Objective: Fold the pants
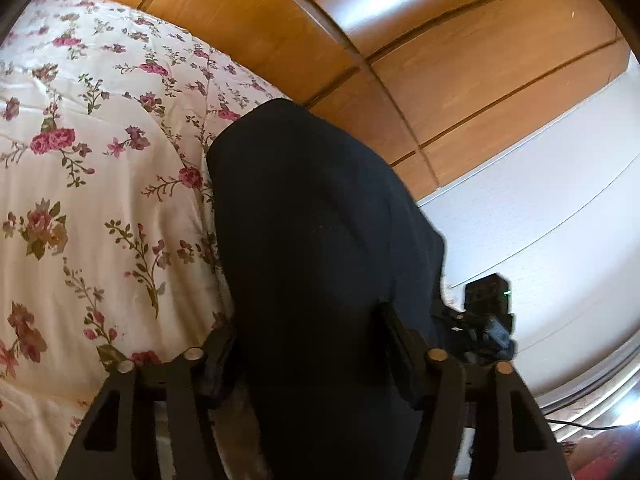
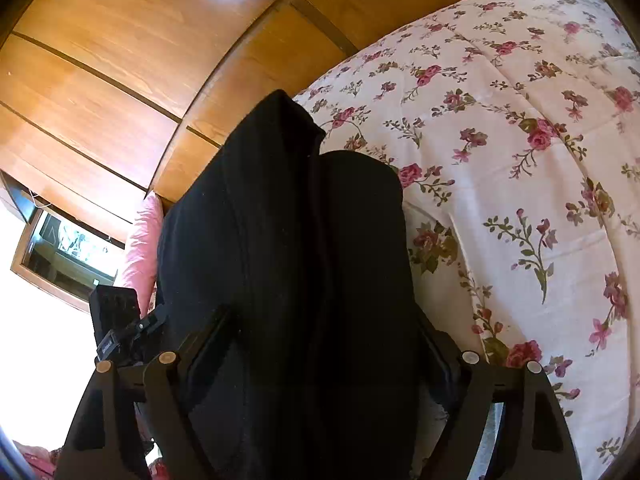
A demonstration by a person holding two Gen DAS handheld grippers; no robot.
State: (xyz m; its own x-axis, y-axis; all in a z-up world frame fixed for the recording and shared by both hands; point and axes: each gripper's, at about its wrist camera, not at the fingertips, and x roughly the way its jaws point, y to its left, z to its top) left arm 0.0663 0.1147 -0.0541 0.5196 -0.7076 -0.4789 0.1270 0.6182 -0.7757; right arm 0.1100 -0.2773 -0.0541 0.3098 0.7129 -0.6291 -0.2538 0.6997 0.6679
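A: Pants point(image 1: 320, 220) hang between both tools, lifted above the floral quilt point(image 1: 80, 160), I judge so the legs drop straight for a fold.

B: Grip?

A: My left gripper point(image 1: 312, 344) clamps dark fabric; my right gripper point(image 2: 320, 340) does the same. Cloth looks matte, thick, soft-edged. The wooden wardrobe point(image 2: 120, 60) behind shines glossy.

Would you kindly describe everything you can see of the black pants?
The pants are plain black, of soft matte cloth. Both grippers are shut on them: the left gripper and the right gripper each pinch a thick bunch that runs forward between the fingers. In the right view a lengthwise seam or fold shows. The far end reaches the floral quilt; whether it rests there cannot be told.
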